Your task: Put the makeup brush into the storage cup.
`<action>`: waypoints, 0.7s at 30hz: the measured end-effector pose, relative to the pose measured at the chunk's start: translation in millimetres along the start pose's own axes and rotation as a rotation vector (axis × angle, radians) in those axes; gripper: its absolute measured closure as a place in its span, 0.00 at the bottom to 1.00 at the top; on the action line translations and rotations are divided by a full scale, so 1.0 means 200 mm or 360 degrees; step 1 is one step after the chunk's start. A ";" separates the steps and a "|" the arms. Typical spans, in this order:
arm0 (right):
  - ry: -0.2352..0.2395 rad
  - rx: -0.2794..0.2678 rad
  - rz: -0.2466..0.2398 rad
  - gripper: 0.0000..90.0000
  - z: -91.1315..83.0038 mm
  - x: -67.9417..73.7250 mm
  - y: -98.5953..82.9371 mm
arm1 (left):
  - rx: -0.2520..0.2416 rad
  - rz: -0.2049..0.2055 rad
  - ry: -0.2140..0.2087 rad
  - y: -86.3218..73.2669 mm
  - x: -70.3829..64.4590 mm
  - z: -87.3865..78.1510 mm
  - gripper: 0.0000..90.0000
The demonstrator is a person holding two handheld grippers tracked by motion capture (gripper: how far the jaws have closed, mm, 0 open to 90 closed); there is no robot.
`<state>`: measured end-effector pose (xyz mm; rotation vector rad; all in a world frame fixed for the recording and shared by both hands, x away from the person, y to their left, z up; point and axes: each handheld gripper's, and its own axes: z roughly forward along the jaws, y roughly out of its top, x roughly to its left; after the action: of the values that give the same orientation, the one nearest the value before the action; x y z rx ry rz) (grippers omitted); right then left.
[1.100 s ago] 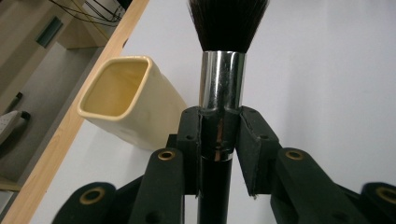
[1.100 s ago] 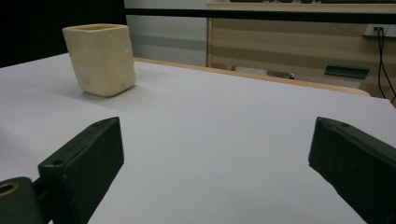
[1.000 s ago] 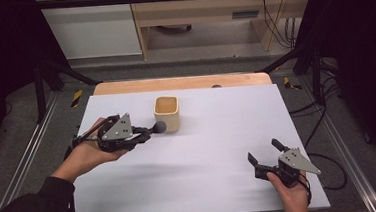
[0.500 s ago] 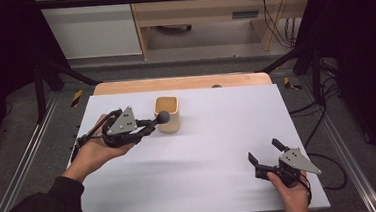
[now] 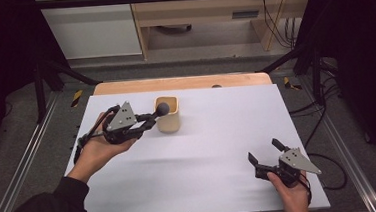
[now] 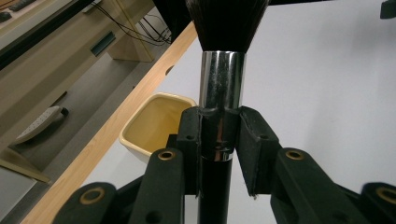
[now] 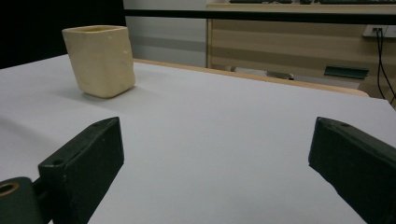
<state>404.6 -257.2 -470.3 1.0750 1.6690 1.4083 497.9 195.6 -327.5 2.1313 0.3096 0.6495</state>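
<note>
- White tabletop (image 5: 219, 149) is carrying the work, with a wooden edge (image 5: 182, 83) lying beyond it.
- Left gripper (image 6: 217, 130) is clamping the brush (image 6: 219, 84) by its metal ferrule, bristles pointing ahead.
- Just beyond and below the bristles, the cream cup (image 5: 167, 114) is standing empty; insertion is judged pending.
- Right gripper (image 5: 265, 156) is idling near the table's front edge, jaws spread wide, holding nothing.
- No readable writing or brand marks are showing.

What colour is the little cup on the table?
The cup is pale yellow, a creamy colour. The right gripper view shows it best.
</note>
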 end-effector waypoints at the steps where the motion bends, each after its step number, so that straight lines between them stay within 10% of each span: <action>1: 0.0000 -0.0001 0.0005 0.04 0.00 0.00 0.00 | -0.0010 -0.0014 0.0015 0.01 0.00 0.00 0.79; 21: 0.0000 -0.0004 -0.0002 0.04 0.00 0.00 0.00 | -0.0034 -0.0050 0.0066 0.05 0.00 0.01 0.79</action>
<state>404.7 -257.3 -470.2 1.0723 1.6671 1.4091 499.1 188.2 -320.9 2.0907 0.3564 0.6764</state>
